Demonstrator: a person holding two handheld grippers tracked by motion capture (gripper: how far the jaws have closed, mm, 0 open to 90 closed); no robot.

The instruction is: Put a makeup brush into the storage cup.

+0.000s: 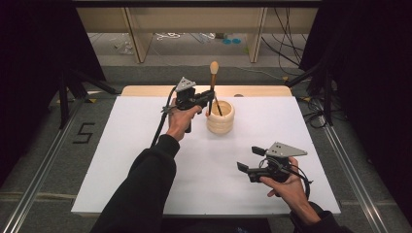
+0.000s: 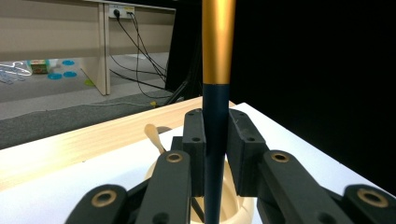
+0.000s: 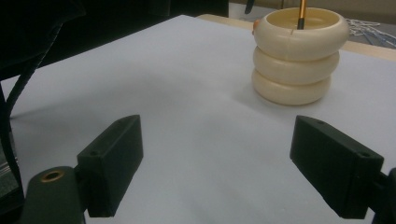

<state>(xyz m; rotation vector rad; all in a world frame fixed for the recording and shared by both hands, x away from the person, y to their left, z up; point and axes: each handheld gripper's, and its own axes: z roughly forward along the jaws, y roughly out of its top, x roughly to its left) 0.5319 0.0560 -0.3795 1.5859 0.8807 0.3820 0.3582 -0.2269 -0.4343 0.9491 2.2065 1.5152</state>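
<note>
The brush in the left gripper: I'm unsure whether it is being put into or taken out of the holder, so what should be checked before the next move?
1. Left gripper shut on brush: ok.
2. Brush upright: ok.
3. Brush tip inside cream ringed holder: cannot tell.
4. Second utensil leaning in holder, apart from brush: ok.
5. Right gripper open, away from holder: ok.
6. Holder steady on white table: ok, unheld.

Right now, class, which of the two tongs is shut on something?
The left tongs: its jaws clamp the dark handle of the upright brush above the cream ringed holder. The right tongs hangs open over the white table.
</note>
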